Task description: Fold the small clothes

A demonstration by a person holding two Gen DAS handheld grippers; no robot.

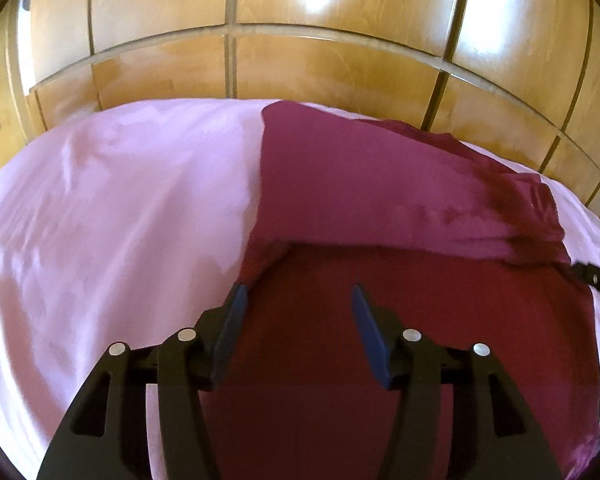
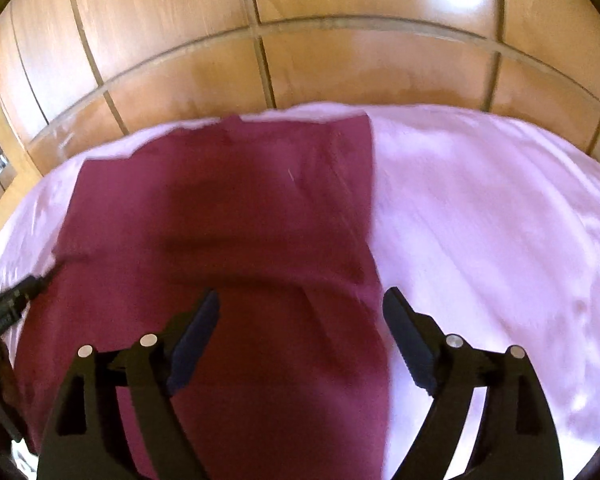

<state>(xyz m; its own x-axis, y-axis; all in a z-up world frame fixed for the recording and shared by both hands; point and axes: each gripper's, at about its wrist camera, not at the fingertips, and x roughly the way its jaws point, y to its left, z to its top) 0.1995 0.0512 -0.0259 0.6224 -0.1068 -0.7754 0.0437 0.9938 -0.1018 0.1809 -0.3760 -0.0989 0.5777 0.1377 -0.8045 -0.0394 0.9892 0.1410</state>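
A dark red garment lies spread on a pink sheet which covers the bed, in front of a wall of wooden panels. In the left wrist view its far part is folded over the near part. The left gripper hangs above the cloth with its fingers apart and nothing between them. The right gripper is also wide open over the garment's right edge, holding nothing.
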